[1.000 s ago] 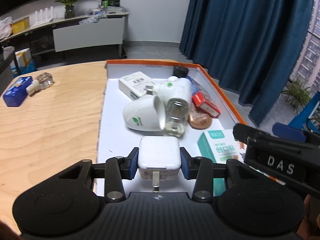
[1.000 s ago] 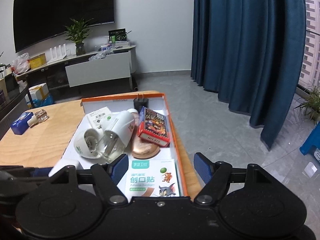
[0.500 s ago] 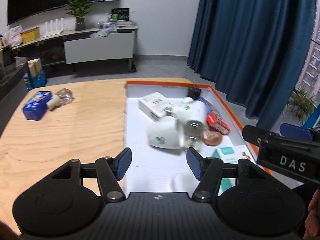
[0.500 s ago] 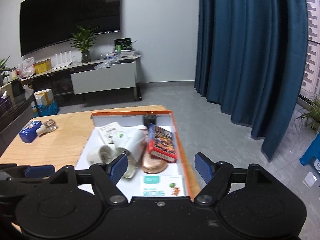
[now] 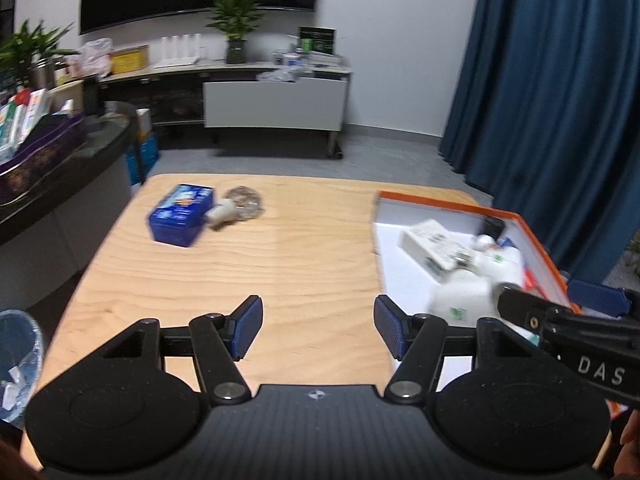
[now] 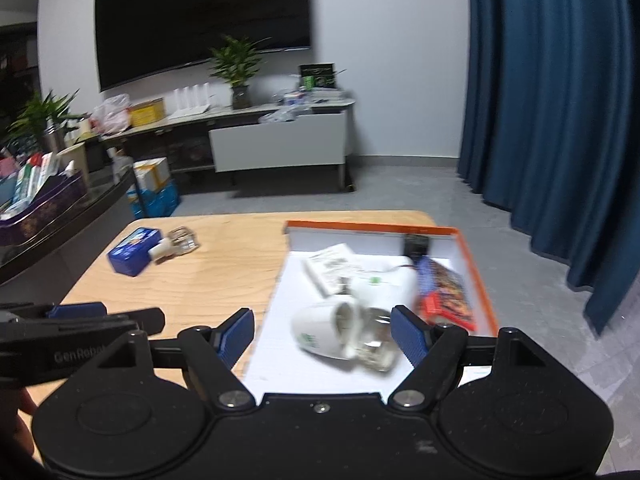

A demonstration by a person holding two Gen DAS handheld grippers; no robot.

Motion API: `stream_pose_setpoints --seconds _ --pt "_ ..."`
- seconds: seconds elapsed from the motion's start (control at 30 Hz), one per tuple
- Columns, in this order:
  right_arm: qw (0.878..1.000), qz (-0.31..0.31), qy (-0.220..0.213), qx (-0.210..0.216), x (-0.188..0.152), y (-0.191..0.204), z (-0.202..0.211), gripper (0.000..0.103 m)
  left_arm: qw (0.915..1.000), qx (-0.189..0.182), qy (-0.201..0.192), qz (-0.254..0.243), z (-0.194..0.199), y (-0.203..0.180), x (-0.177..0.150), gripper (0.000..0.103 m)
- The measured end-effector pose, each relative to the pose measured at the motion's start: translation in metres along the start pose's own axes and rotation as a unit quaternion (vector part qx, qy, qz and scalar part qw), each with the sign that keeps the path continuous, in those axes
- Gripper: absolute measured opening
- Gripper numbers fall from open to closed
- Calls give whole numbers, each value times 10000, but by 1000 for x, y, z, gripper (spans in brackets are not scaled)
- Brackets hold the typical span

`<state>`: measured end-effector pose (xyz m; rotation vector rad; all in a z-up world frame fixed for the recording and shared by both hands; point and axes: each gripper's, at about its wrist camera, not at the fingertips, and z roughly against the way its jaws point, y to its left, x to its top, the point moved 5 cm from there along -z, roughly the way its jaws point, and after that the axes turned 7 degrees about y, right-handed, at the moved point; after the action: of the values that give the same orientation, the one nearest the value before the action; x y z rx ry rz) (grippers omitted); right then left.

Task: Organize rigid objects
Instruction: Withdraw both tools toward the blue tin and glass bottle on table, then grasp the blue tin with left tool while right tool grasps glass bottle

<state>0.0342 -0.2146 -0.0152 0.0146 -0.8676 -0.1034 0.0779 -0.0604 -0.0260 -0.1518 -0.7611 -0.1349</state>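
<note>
On the wooden table (image 5: 280, 264), a blue box (image 5: 181, 214) touches a clear bottle (image 5: 240, 206).

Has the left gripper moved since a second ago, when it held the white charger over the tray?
Yes. The left gripper has let go of the charger, its jaws have just opened and stand empty, and it has swung left off the tray to above bare table.

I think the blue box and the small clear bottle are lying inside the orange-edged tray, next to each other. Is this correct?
Not quite. The blue box and the small clear bottle do lie next to each other, but on the bare wooden table, well to the left of the orange-edged tray, not inside it. The left wrist view shows this clearly, and the right wrist view agrees.
</note>
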Motion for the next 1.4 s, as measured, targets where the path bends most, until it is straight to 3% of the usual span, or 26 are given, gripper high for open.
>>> stream_pose_setpoints --seconds 0.57,0.9,1.1,1.23,1.4 --pt "9980 468 262 346 17 73 -47 89 9982 344 152 462 -22 78 7 64" --pt "9972 478 360 457 25 81 -70 89 9948 649 227 751 -68 136 36 68" --pt "9965 448 429 565 33 85 -86 89 9955 776 257 483 -109 143 66 73" --pt "9964 369 377 662 44 84 -94 89 9962 757 291 331 -132 144 79 80" --pt "9959 263 422 758 58 82 -111 89 9971 672 305 203 -151 146 88 81"
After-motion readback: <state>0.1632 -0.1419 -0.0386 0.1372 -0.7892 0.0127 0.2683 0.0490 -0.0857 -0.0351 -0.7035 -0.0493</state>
